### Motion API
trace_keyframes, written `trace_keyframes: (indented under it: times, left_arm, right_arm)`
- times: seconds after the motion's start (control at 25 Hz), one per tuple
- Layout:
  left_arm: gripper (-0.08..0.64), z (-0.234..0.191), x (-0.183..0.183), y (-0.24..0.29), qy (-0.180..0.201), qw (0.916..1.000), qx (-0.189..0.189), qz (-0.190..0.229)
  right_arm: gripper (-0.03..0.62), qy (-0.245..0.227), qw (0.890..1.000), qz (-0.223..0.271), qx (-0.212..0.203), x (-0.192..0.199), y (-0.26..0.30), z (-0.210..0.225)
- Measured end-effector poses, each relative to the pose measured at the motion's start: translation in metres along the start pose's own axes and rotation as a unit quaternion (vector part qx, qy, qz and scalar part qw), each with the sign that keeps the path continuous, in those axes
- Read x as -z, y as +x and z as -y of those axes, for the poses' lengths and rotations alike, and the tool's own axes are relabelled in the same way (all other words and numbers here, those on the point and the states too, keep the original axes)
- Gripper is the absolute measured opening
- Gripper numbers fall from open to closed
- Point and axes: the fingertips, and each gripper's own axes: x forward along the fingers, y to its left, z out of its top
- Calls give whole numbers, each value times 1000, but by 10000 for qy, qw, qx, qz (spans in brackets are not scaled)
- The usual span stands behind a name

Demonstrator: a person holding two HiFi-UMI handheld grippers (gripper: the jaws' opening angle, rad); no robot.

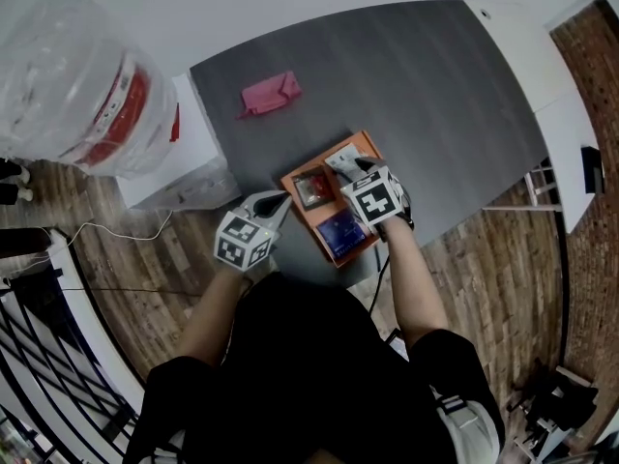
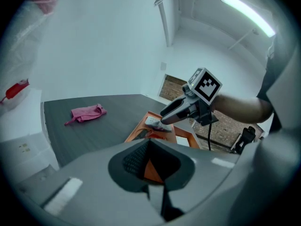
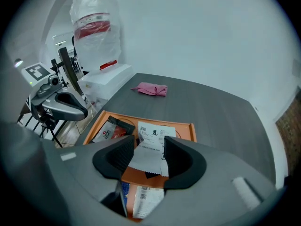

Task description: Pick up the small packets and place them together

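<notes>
The white packet (image 3: 150, 140) stands between the spread jaws of the right gripper (image 3: 149, 155), over the orange tray (image 3: 184, 125). A red packet (image 3: 110, 131) and a blue packet (image 1: 340, 232) lie in the same tray. The left gripper (image 2: 153, 163), jaws apart and empty, hovers at the tray's near-left edge. A pink cloth (image 1: 269, 94) lies farther back on the counter (image 1: 435, 85).

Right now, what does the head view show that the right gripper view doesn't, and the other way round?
Only the head view: the person's forearms and the black-and-white marker cube on the right claw. Only the right gripper view: that claw's jaws standing apart either side of the white printed paper packet. Both: the shallow orange tray, the small red packet, the crumpled pink cloth, the left claw.
</notes>
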Motion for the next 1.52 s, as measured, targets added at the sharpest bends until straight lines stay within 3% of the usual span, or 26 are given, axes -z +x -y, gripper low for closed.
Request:
trace_keyframes:
  times: [0.32,0.76,0.92,1.2,1.36,1.52]
  left_arm:
    - [0,3,-2,-1,60,10000,-32,14]
    - [0,10,-21,-3,335,9989,-146,282]
    - [0,24,-37,2,541,9964,-236,614]
    - [0,48,-49,4,749,9931,-186,884]
    - [0,52,-50,-1,778,9912,-344,1012]
    - [0,61,-56,-13,839,9850,-618,1378]
  right_arm:
    - [204,63,9998,182,-43,-1,-5,-1]
    - [146,435,9937,998,250,-4,-47,12]
    - [61,611,9904,1139,488,15,-68,25]
    - [9,1056,9781,1574,863,48,-96,49]
    - [6,1078,9754,1773,743,55,-97,41]
    - [5,918,9667,2353,413,50,-105,19]
